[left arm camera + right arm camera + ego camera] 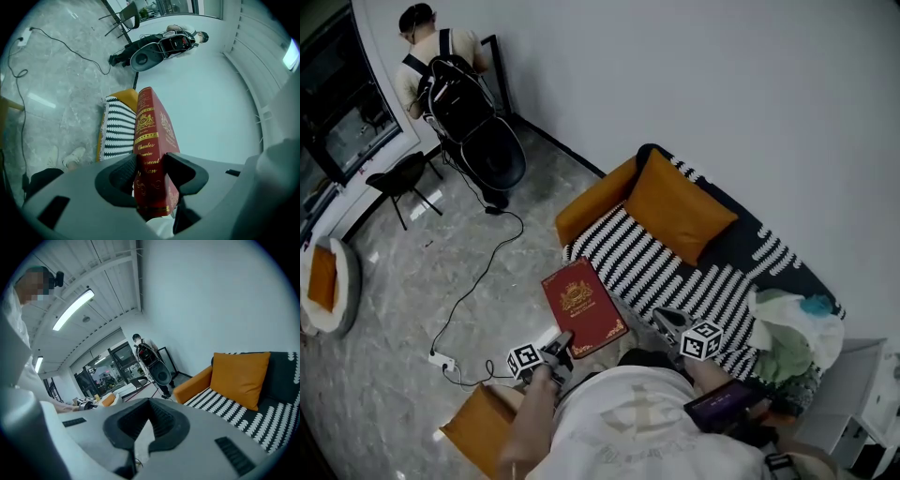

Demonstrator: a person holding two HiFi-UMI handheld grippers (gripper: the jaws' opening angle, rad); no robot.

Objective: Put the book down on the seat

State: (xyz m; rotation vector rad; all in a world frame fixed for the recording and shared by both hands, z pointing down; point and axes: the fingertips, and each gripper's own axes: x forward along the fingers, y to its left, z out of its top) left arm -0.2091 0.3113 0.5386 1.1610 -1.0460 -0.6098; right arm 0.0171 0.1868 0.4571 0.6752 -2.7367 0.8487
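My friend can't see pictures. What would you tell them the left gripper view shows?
The left gripper is shut on a red book with gold lettering, spine facing the camera. Past the book lie a black-and-white striped seat, grey floor and a white wall.

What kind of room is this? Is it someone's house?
Probably a sitting-room corner set up inside an office or studio, not a real home. There's a striped sofa with an orange cushion, but also glass-walled rooms behind and long strip lights overhead.
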